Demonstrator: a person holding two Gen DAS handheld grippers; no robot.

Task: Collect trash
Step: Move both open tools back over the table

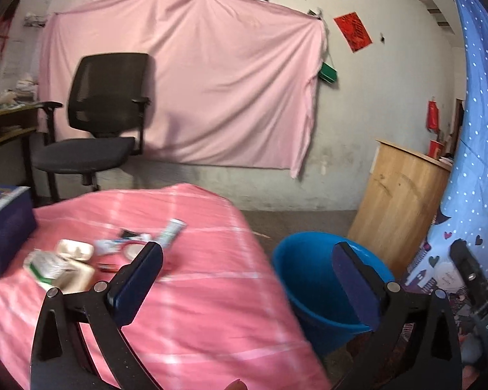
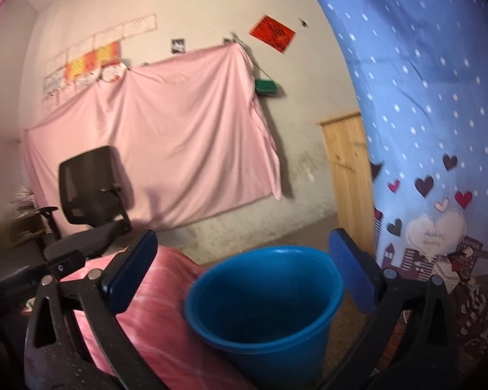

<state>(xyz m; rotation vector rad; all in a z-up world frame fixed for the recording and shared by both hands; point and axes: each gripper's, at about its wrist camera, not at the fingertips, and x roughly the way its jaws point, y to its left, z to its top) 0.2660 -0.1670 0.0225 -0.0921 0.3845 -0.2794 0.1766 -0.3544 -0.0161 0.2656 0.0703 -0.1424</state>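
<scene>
Both the left claw (image 1: 247, 273) and right claw (image 2: 242, 263) are spread wide and empty; several scraps of trash (image 1: 81, 260) remain uncollected on the pink-covered table (image 1: 195, 308); the blue bucket (image 2: 263, 295) appears largely empty, though its bottom is dim.

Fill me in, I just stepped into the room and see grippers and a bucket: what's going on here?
A person is clearing trash with a handheld gripper in each hand. Both the left gripper and the right gripper are open and empty. A blue bucket stands on the floor beside the pink-covered table. Wrappers and small packets lie on the table near a dark blue box, not yet collected.
</scene>
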